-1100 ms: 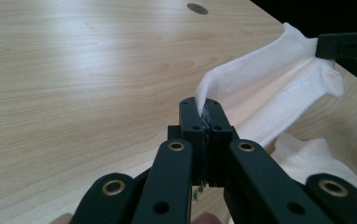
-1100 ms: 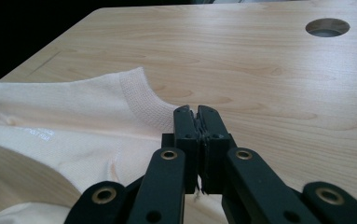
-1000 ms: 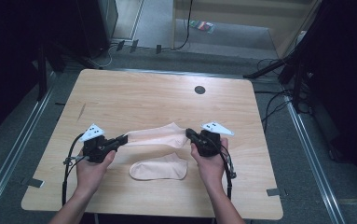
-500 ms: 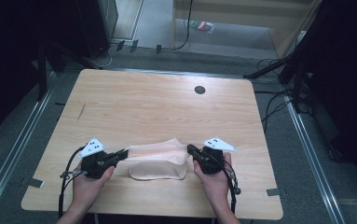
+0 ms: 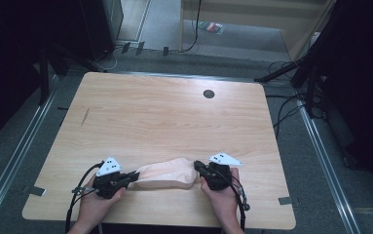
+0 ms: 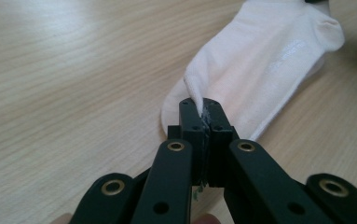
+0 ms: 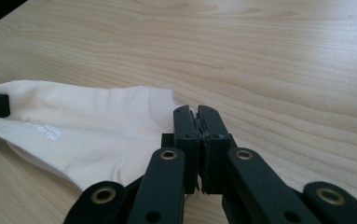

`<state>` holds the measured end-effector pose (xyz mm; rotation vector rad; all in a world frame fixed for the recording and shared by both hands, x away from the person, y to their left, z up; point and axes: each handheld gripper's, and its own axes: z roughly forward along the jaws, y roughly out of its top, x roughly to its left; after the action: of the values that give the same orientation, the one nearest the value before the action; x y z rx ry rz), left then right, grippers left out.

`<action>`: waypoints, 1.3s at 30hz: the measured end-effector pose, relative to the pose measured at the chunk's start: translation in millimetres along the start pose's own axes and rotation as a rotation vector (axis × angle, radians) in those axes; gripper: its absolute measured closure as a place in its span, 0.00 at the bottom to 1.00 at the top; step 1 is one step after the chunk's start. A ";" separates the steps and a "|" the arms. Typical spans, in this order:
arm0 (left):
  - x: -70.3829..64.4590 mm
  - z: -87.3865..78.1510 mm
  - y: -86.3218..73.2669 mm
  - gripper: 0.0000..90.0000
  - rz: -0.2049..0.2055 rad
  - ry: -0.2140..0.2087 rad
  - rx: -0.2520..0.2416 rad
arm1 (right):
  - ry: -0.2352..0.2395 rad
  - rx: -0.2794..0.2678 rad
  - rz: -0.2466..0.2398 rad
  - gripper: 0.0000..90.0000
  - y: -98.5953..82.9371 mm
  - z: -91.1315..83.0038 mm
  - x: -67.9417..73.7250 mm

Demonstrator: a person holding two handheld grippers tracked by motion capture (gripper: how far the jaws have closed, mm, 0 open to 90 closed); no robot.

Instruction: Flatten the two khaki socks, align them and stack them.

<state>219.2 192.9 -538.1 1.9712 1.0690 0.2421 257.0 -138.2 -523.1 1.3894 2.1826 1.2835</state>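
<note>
Sock (image 5: pixel 167 174) now down on the lower sock near the table's (image 5: pixel 174 117) front edge, lowered from mid-air; left gripper (image 5: pixel 134 174) and right gripper (image 5: pixel 197 165) both clamp its ends — release looks next.

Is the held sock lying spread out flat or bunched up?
Spread out: the pale peach cotton sock stretches lengthwise between the left tool and right tool, each clamped on one end, over a second sock.

Black left gripper (image 5: pixel 131 175) and right gripper (image 5: pixel 198 165): brass rivets on the arms, grey three-cornered plates, trailing black cables.
</note>
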 end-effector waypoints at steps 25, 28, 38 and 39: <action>4.8 9.9 0.7 1.00 0.061 0.095 0.027 | -0.016 0.025 -0.020 0.98 -11.4 9.4 7.2; 4.4 11.6 0.2 1.00 0.066 0.092 0.035 | -0.023 0.033 -0.027 0.98 -12.7 10.7 7.1; 7.8 -0.7 5.0 0.46 -0.019 0.071 -0.028 | -0.040 -0.097 0.054 0.64 -11.0 0.1 8.3; 8.0 -10.5 8.7 0.49 -0.043 0.057 -0.093 | -0.013 -0.133 0.041 0.72 -8.5 -4.8 16.7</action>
<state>223.7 202.9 -526.8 1.8658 1.1161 0.3209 240.4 -128.3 -523.1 1.3933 2.0291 1.4024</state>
